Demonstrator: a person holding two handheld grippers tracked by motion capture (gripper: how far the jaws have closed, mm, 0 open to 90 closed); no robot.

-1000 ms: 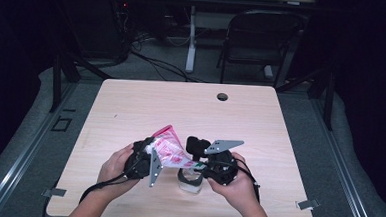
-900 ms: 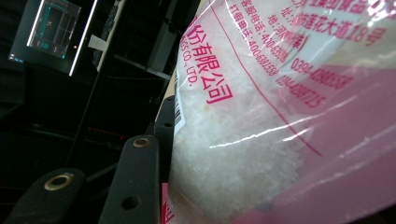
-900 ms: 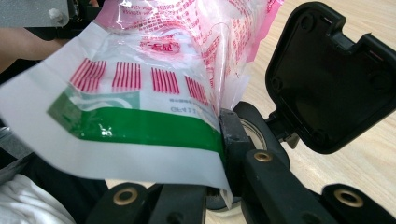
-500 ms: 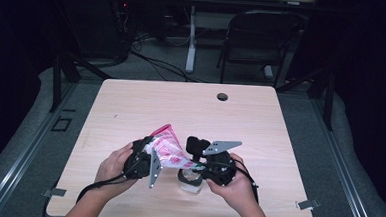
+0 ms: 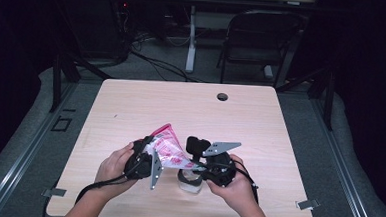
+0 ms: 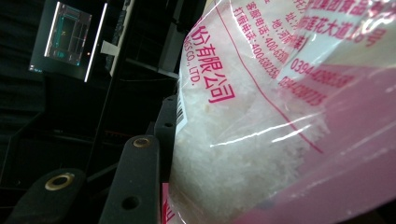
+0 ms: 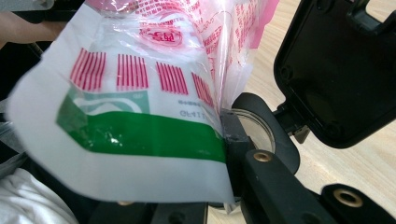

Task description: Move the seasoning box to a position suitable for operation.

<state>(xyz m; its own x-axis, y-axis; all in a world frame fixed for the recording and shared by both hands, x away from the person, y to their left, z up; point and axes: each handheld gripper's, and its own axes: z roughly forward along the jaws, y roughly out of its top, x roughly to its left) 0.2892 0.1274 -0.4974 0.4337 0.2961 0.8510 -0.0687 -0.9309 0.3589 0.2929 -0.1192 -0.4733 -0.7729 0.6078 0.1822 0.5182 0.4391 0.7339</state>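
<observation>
A clear plastic bag with pink and red print is held between both grippers above the near half of the wooden table. In the left gripper view the bag carries red Chinese characters, the Latin fragment "CO., LTD." and telephone digits reading in part "400-" and "0394-"; white granules fill its lower part. In the right gripper view the bag shows a green band, rows of red bars and mirrored print seen from behind.

The left gripper holds the bag's body — jaws part-way closed on it. The right gripper is clamped on the bag's white edge, jaws narrow.

Beneath the bag's tip stands a small clear jar, its black hinged lid raised. The jar sits close to the table's near edge; the far half of the table lies open, up to a cable hole near the far edge.
</observation>
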